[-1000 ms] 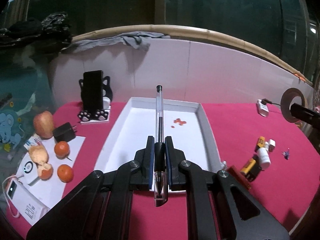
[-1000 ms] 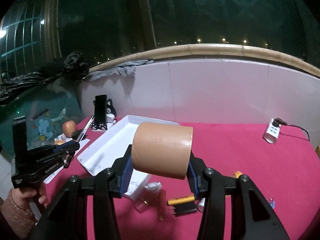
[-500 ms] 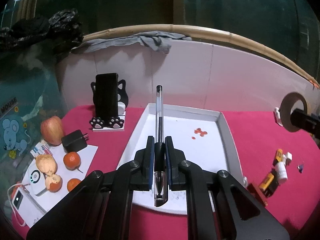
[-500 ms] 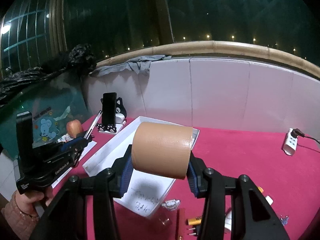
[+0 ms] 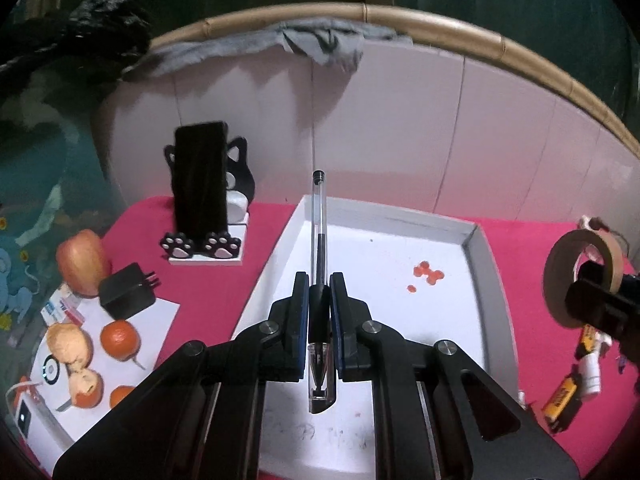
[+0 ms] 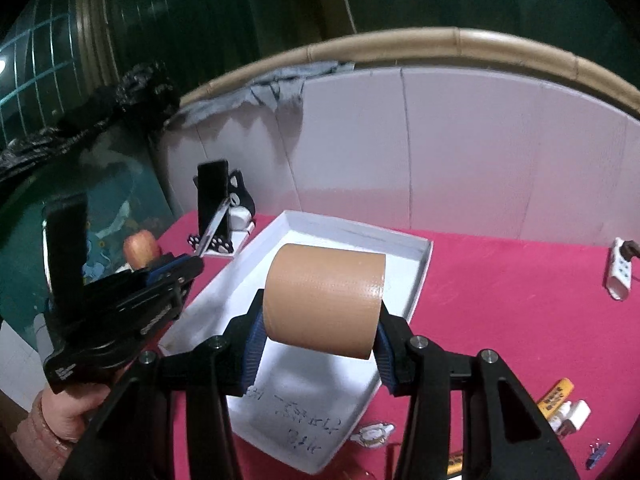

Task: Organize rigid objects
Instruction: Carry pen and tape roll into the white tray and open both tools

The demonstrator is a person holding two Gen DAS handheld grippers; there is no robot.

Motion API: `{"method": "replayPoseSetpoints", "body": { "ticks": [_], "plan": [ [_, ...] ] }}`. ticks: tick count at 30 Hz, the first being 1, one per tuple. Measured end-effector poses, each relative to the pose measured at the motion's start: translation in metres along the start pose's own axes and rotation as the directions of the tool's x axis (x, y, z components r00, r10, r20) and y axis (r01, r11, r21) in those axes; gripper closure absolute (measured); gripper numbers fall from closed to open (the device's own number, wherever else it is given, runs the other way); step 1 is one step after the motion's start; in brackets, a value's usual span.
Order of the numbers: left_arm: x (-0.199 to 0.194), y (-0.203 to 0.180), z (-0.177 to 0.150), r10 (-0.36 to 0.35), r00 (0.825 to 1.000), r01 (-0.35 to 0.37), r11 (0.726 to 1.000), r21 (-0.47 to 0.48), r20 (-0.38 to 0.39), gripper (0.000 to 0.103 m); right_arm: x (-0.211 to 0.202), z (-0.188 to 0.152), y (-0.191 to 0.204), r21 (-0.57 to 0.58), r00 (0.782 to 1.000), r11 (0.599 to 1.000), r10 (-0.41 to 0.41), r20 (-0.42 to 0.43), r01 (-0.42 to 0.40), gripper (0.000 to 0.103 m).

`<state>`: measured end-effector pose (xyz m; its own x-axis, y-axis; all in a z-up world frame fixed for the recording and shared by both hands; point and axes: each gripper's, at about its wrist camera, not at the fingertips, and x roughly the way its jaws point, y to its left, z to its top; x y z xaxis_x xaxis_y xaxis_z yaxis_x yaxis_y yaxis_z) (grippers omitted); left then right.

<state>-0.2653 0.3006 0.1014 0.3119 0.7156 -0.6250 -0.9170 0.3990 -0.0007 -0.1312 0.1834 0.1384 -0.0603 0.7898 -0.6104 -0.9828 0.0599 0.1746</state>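
My left gripper (image 5: 319,280) is shut on a clear ballpoint pen (image 5: 319,220) that points forward over the near left part of a white tray (image 5: 478,240). My right gripper (image 6: 320,320) is shut on a tan roll of tape (image 6: 326,300), held above the same tray (image 6: 424,268). The tape roll also shows at the right of the left wrist view (image 5: 582,276). The left gripper with the pen shows at the left of the right wrist view (image 6: 176,276).
A phone on a cat-shaped stand (image 5: 202,188), an apple (image 5: 82,260), a black charger (image 5: 126,296) and oranges (image 5: 120,340) lie left of the tray. Batteries and small bottles (image 5: 576,384) lie at the right. A white power strip (image 6: 620,272) lies far right on the red cloth.
Both grippers have moved in over the white tray, which now looks nearer and larger. The pen and the tape roll stay gripped.
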Motion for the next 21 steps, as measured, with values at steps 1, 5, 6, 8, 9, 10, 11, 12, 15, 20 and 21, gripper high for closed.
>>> {"method": "replayPoseSetpoints", "body": {
  "ticks": [1, 5, 6, 8, 9, 10, 11, 12, 15, 20, 21],
  "plan": [
    [0.007, -0.003, 0.0, 0.007, 1.0, -0.007, 1.0, 0.011, -0.011, 0.093, 0.006, -0.001, 0.0, 0.0, 1.0, 1.0, -0.003, -0.011, 0.003, 0.056],
    [0.032, -0.008, -0.002, 0.021, 0.998, -0.02, 1.0, 0.013, -0.064, 0.093, 0.035, -0.007, 0.0, 0.014, 0.998, 1.0, -0.012, -0.064, 0.012, 0.056],
    [0.039, -0.009, -0.002, 0.022, 0.997, -0.022, 1.0, 0.006, -0.079, 0.093, 0.041, -0.008, 0.0, 0.014, 0.997, 1.0, -0.017, -0.071, 0.018, 0.056],
    [0.051, -0.011, -0.003, 0.026, 0.994, -0.026, 1.0, -0.002, -0.102, 0.093, 0.052, -0.011, 0.0, 0.011, 0.996, 0.999, -0.032, -0.084, 0.033, 0.056],
    [0.055, -0.011, -0.003, 0.028, 0.993, -0.029, 1.0, -0.006, -0.111, 0.093, 0.057, -0.012, 0.001, 0.008, 0.995, 0.999, -0.039, -0.091, 0.039, 0.056],
    [0.06, -0.012, -0.003, 0.029, 0.992, -0.031, 0.999, -0.011, -0.122, 0.093, 0.063, -0.014, 0.001, 0.006, 0.994, 0.999, -0.045, -0.099, 0.045, 0.056],
    [0.066, -0.012, -0.004, 0.032, 0.991, -0.034, 0.999, -0.014, -0.132, 0.093, 0.067, -0.015, 0.001, 0.003, 0.993, 0.999, -0.049, -0.106, 0.049, 0.056],
    [0.069, -0.012, -0.004, 0.038, 0.99, -0.041, 0.999, -0.015, -0.139, 0.093, 0.071, -0.015, 0.001, 0.001, 0.992, 0.999, -0.053, -0.11, 0.053, 0.056],
    [0.078, -0.011, -0.006, 0.047, 0.986, -0.051, 0.998, -0.022, -0.159, 0.093, 0.081, -0.017, 0.0, -0.004, 0.991, 0.998, -0.065, -0.118, 0.065, 0.056],
    [0.088, -0.004, -0.008, 0.041, 0.981, -0.054, 0.997, -0.06, -0.19, 0.093, 0.097, -0.02, -0.003, 0.004, 0.987, 0.997, -0.076, -0.144, 0.077, 0.056],
    [0.087, -0.003, -0.008, 0.041, 0.981, -0.054, 0.996, -0.065, -0.19, 0.093, 0.099, -0.022, -0.002, 0.0, 0.986, 0.997, -0.079, -0.147, 0.08, 0.056]
  ]
}}
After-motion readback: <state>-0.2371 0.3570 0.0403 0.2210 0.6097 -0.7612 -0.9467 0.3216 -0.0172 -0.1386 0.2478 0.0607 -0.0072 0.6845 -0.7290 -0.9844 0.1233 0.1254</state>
